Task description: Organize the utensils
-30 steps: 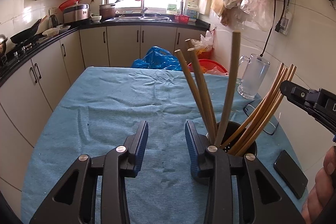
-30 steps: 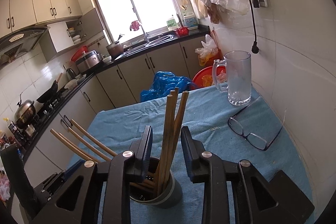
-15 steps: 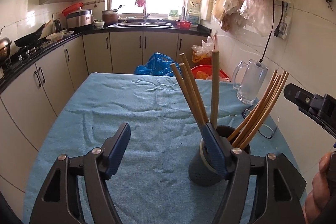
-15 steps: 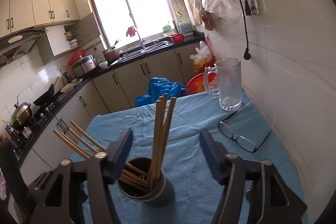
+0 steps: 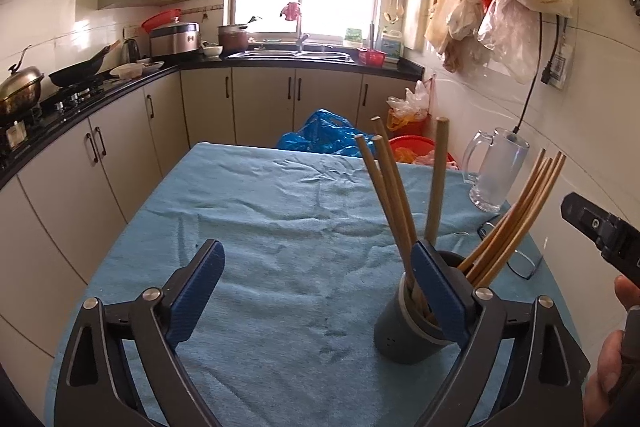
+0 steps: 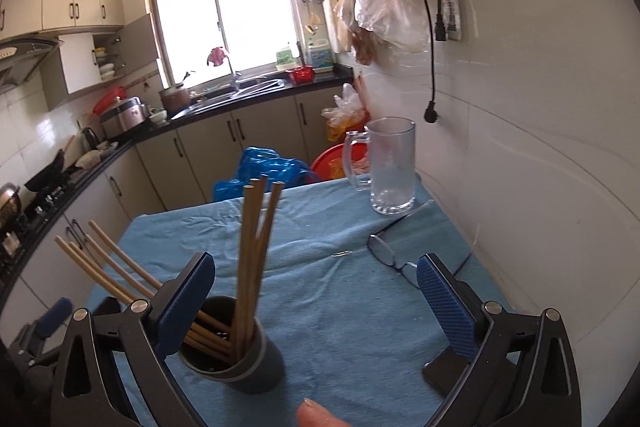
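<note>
A dark grey utensil holder (image 5: 404,335) stands on the blue tablecloth (image 5: 280,227) with several wooden chopsticks (image 5: 396,195) fanned out in it. My left gripper (image 5: 316,267) hangs just short of it, jaws opening wide, nothing between them. Its right finger overlaps the holder's rim in that view. In the right wrist view the same holder (image 6: 248,371) and chopsticks (image 6: 252,251) sit just beyond the left finger of my right gripper (image 6: 316,271). Its jaws are also opening, and the pads touch nothing. The right gripper's body (image 5: 600,235) shows at the far right.
A glass mug (image 6: 390,167) stands at the table's far right by the tiled wall. Folded glasses (image 6: 390,253) and a paperclip (image 6: 342,254) lie in front of it. A dark phone (image 6: 444,371) lies near the right finger. A person's hand (image 5: 612,367) shows at the edge.
Both grippers' jaws have spread from nearly shut to wide. The chopsticks that stood between the right jaws now stand free in the holder. Both views have tilted slightly.
</note>
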